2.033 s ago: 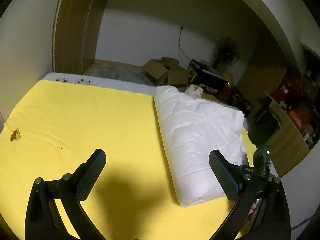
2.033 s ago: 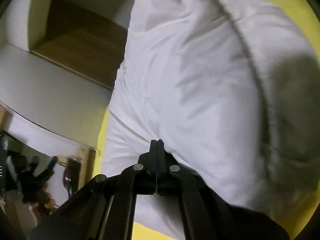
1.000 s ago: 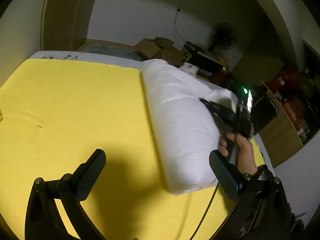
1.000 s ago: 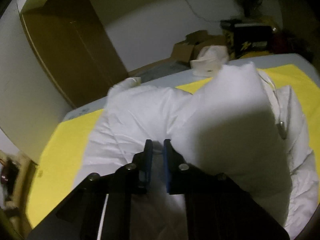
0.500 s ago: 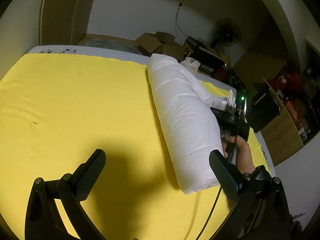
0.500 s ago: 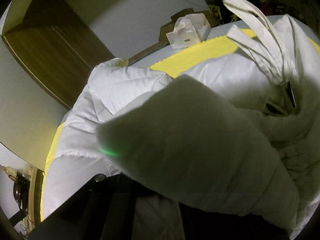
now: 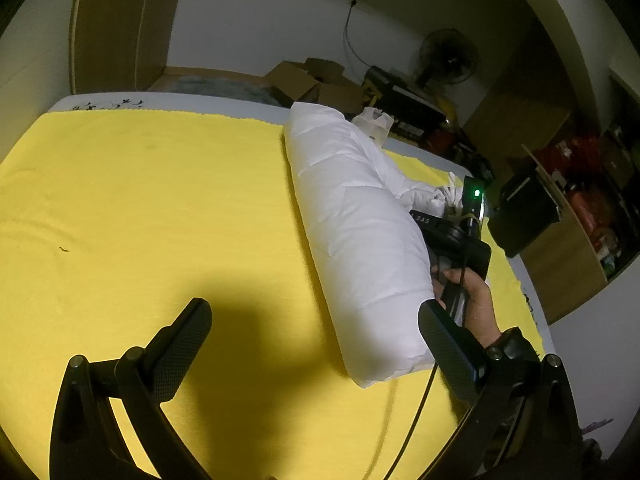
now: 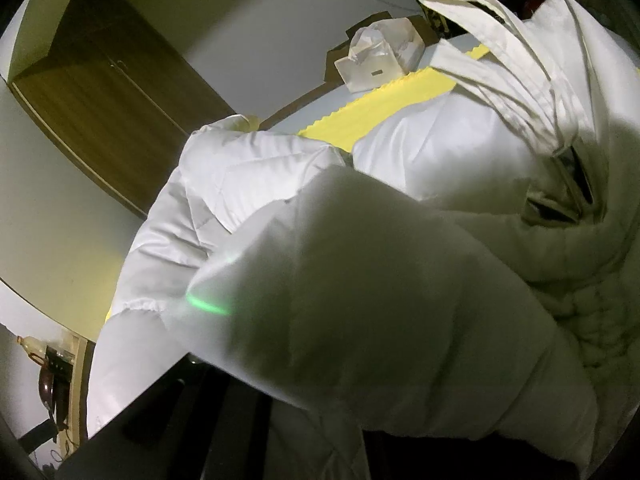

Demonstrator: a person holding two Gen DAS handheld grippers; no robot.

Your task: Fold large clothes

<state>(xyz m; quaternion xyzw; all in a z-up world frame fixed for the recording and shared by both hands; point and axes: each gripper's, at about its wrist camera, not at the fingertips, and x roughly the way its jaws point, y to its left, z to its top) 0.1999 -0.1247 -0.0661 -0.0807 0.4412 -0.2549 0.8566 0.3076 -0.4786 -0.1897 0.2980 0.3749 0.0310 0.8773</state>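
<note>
A white puffy jacket [image 7: 352, 220] lies as a long roll on the yellow bed cover [image 7: 140, 200], right of centre. My left gripper [image 7: 312, 312] hovers open over the cover at the roll's near end, holding nothing. Behind the roll, a hand [image 7: 472, 296] holds my right gripper [image 7: 448, 236], which shows a green light. In the right wrist view a thick fold of the jacket [image 8: 360, 280] drapes over the fingers and hides them. Only the dark frame [image 8: 180, 420] shows beneath. That gripper is shut on the fabric. White straps [image 8: 500, 60] stick up at the far end.
Cardboard boxes [image 7: 312, 80], a fan [image 7: 448, 60] and a white bag [image 7: 374, 120] stand beyond the bed's far edge. A wooden wardrobe [image 7: 116, 28] is at the back left, cluttered shelves [image 7: 568, 240] at the right. A cable [image 7: 416, 412] trails over the cover.
The right hand has sunk beside the roll and rolled. The jacket fold it held up has come down over its fingers. My left gripper has hardly moved.
</note>
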